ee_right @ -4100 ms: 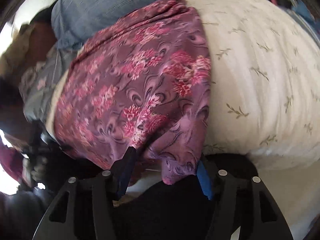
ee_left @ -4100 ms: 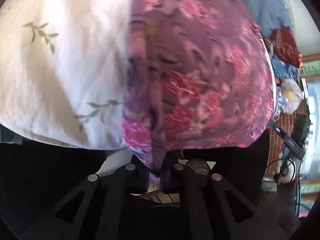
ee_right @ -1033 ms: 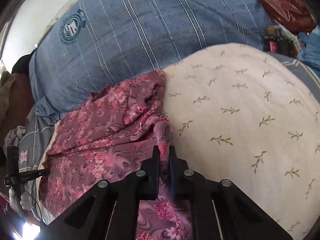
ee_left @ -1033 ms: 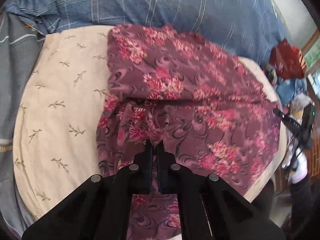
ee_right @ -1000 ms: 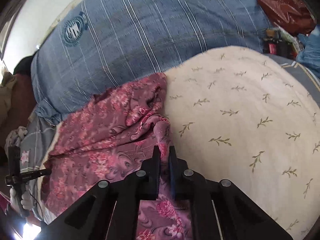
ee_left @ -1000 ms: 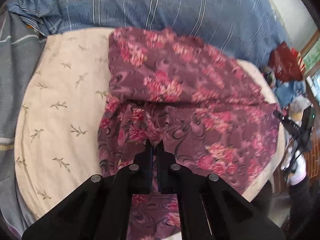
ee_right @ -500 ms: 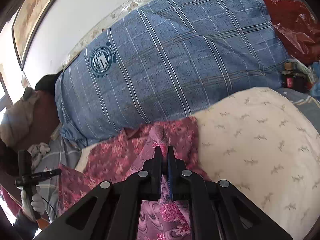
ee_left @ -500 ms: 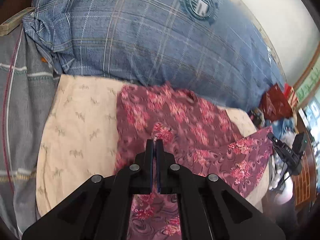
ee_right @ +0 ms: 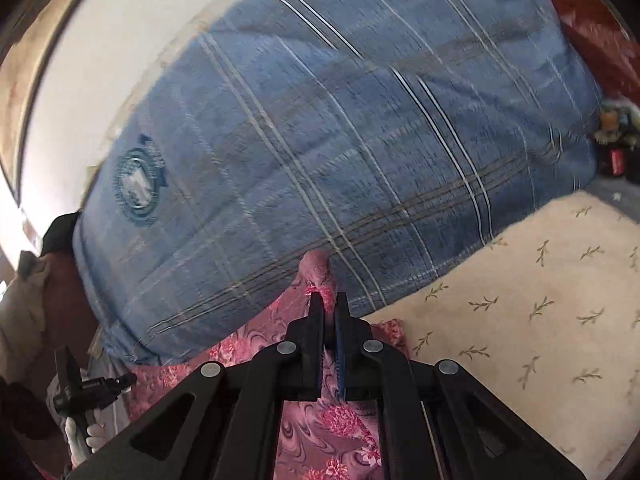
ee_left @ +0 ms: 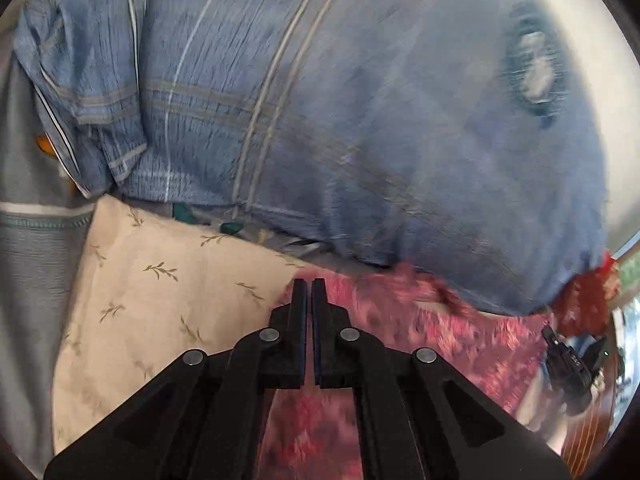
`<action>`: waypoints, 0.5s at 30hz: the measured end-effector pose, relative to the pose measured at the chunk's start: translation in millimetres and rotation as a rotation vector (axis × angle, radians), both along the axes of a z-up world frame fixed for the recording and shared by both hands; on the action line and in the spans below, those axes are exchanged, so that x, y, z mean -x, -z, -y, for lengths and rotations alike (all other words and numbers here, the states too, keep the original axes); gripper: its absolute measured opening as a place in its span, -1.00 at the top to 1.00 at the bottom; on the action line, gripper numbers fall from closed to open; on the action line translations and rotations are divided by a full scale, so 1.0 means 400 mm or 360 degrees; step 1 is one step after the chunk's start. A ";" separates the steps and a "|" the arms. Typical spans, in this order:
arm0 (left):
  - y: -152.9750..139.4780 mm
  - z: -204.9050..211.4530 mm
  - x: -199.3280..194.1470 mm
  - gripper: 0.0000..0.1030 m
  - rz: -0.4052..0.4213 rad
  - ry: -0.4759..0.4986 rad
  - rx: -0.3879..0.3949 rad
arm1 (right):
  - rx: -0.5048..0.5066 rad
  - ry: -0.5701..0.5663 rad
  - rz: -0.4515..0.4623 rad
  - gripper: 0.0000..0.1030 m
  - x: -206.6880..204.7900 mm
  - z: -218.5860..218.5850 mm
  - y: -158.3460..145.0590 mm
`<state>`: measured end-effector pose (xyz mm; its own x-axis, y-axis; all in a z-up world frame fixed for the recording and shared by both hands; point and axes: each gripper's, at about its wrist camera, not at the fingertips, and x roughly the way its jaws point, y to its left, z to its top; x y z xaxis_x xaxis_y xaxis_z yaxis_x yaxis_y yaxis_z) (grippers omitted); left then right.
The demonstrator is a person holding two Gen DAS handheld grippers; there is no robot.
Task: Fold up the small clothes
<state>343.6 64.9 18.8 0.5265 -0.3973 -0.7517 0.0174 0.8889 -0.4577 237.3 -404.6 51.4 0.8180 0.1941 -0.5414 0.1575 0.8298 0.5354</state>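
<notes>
Because the floral garment is thin, limp and light, it will sag between holds, so its edges or corners look like the places to pinch. It lies on the cream sheet at the foot of the blue pillow. The right gripper is clamped on a tuft of it poking out toward 12 o'clock. The left gripper has its jaws pressed together; whether cloth sits between them I cannot tell. Compared with half a second ago, both grippers are nearer the pillow, and more of the garment is hidden beneath them.
</notes>
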 end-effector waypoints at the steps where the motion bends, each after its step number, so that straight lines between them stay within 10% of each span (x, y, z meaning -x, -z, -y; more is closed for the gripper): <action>1: 0.031 0.003 -0.018 1.00 -0.0045 -0.0021 -0.0030 | -0.0025 0.0027 -0.0070 0.92 -0.027 0.006 0.041; 5: 0.139 -0.016 -0.054 1.00 -0.0253 -0.0058 -0.0051 | -0.0113 0.0093 -0.0355 0.91 -0.075 0.029 0.161; 11: 0.094 -0.089 -0.018 0.97 -0.0223 0.0074 0.0288 | -0.0275 0.0021 -0.0266 0.51 -0.038 0.057 0.150; 15: 0.071 -0.054 0.000 -0.10 -0.0245 0.0218 0.0355 | -0.0363 0.0042 -0.0302 0.16 -0.031 0.067 0.166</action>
<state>343.6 86.7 -9.6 0.3433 -0.6209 -0.7048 0.0456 0.7605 -0.6478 249.6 -431.3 -15.0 0.7125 0.3086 -0.6301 0.2927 0.6855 0.6666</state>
